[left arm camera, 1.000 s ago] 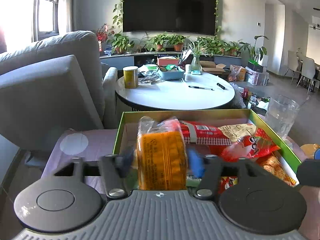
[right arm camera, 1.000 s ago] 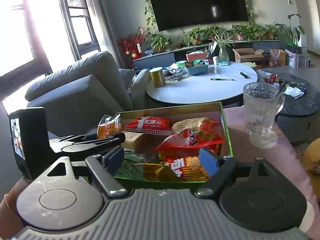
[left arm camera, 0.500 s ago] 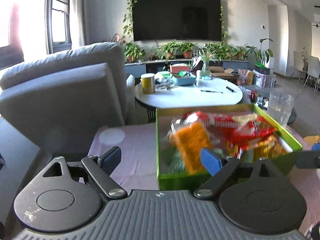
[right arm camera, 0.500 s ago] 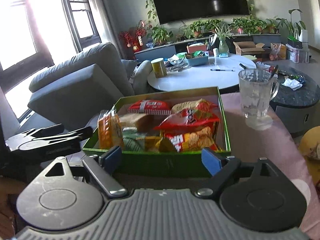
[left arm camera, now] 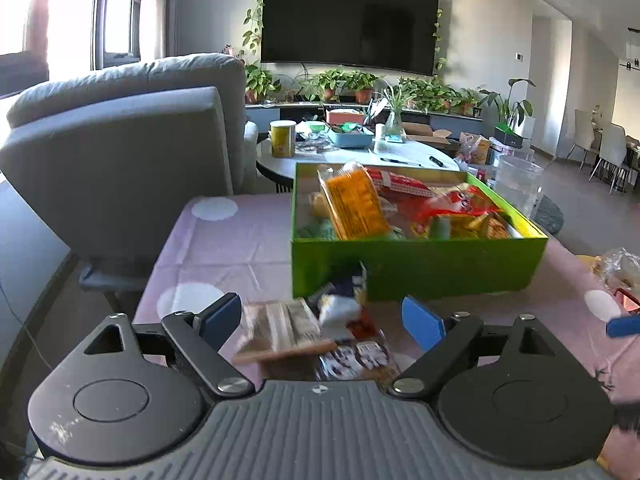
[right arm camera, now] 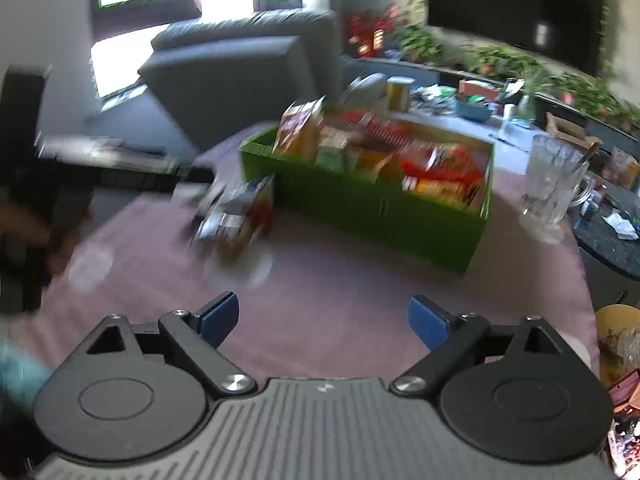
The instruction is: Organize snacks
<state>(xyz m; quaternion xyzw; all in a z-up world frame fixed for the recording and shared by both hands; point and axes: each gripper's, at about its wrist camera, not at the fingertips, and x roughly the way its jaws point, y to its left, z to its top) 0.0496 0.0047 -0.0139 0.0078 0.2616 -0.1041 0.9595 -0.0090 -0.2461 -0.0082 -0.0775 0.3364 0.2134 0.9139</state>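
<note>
A green box (left arm camera: 420, 266) full of snack packets stands on a pink dotted tablecloth (left arm camera: 224, 240). An orange cracker packet (left arm camera: 354, 204) leans upright at the box's left end. My left gripper (left arm camera: 322, 318) is open just before the box, with a few loose snack packets (left arm camera: 304, 332) lying on the cloth between its fingers. My right gripper (right arm camera: 324, 318) is open and empty, farther back over bare cloth. Its view is blurred; the box (right arm camera: 376, 204), the loose packets (right arm camera: 240, 216) and the left gripper's body (right arm camera: 120, 168) show there.
A glass mug (right arm camera: 554, 188) stands right of the box. A grey armchair (left arm camera: 132, 140) is at the left, a round white table (left arm camera: 360, 156) with clutter behind. More snack wrappers (right arm camera: 624, 400) lie at the right table edge.
My left gripper let go of the orange packet, which now stands in the box, and pulled back over the loose packets. My right gripper also drew back and swung left.
</note>
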